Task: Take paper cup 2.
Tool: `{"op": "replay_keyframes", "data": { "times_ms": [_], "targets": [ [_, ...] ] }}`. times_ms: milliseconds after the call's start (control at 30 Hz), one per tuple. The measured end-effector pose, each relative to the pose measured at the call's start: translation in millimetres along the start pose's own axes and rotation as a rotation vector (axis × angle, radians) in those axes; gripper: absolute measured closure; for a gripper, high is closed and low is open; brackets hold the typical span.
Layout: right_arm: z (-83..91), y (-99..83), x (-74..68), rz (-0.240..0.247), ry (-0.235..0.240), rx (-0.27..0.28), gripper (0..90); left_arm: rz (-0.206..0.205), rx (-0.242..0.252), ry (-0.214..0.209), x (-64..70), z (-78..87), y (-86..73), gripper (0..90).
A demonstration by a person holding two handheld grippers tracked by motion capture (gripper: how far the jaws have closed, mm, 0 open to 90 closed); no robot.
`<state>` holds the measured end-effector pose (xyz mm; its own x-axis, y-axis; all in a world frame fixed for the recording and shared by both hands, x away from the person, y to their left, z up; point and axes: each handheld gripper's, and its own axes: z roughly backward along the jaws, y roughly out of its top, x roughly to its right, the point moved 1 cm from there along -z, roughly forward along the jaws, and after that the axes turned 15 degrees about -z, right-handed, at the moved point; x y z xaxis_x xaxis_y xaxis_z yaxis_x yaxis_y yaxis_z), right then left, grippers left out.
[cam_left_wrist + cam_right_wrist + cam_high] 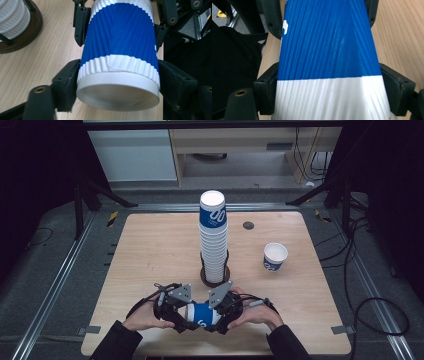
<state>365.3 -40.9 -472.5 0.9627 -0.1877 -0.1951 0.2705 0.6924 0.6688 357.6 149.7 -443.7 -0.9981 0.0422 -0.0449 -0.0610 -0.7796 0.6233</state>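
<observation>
High view: table evenly lit from overhead, surroundings dark to near black. Soft, short shadows under the cup stack and the lone cup. Picture low in resolution, slightly soft throughout; frame rails bow a little toward the edges.

Left gripper view: bright, diffuse light; held cup sharp, white rim slightly washed out. Jaws dark, little detail.

Right gripper view: cup very close, ribs streaked and soft; mild sheen on the blue. Left side black.
</observation>
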Motion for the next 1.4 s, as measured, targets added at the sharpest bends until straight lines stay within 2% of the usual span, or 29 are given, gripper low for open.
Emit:
{"op": "replay_keyframes", "data": {
  "times_ms": [233, 433, 633, 733, 900, 967, 1067, 1167, 1400],
  "targets": [
    [1.4, 0.2, 0.0, -0.003, 0.004, 0.007, 17.1, -0.009, 0.004, 0.01, 0.4, 1.6, 0.6, 26.2],
    [8.0, 2.3, 1.8, -0.015, -0.003, 0.062, 9.6, -0.005, 0.026, 0.031, -1.2, 7.4, -1.2, 26.2],
    [25.4, 3.1, 6.8, -0.045, -0.039, 0.129, 6.5, 0.028, 0.059, 0.073, -7.1, 22.5, -9.4, 26.1],
    [39.3, 3.1, 11.0, -0.076, -0.059, 0.198, 6.5, 0.046, 0.094, 0.101, -10.5, 31.4, -14.1, 26.0],
    [60.2, -0.6, 17.7, -0.118, -0.082, 0.292, 6.4, 0.078, 0.217, 0.128, -13.6, 42.8, -18.0, 25.9],
    [65.5, -2.8, 20.0, -0.145, -0.06, 0.327, 6.2, 0.081, 0.266, 0.131, -13.8, 45.7, -18.2, 25.9],
    [66.1, -4.9, 20.9, -0.156, -0.036, 0.345, 5.9, 0.075, 0.338, 0.122, -12.5, 49.3, -16.5, 25.9],
    [62.6, -5.2, 20.6, -0.16, -0.019, 0.337, 5.4, 0.063, 0.366, 0.121, -10.2, 49.7, -13.1, 25.9],
    [61.6, -1.9, 14.8, -0.149, 0.092, 0.389, 5.7, 0.036, 0.386, 0.077, -5.3, 43.8, -6.0, 26.0]
  ]
}}
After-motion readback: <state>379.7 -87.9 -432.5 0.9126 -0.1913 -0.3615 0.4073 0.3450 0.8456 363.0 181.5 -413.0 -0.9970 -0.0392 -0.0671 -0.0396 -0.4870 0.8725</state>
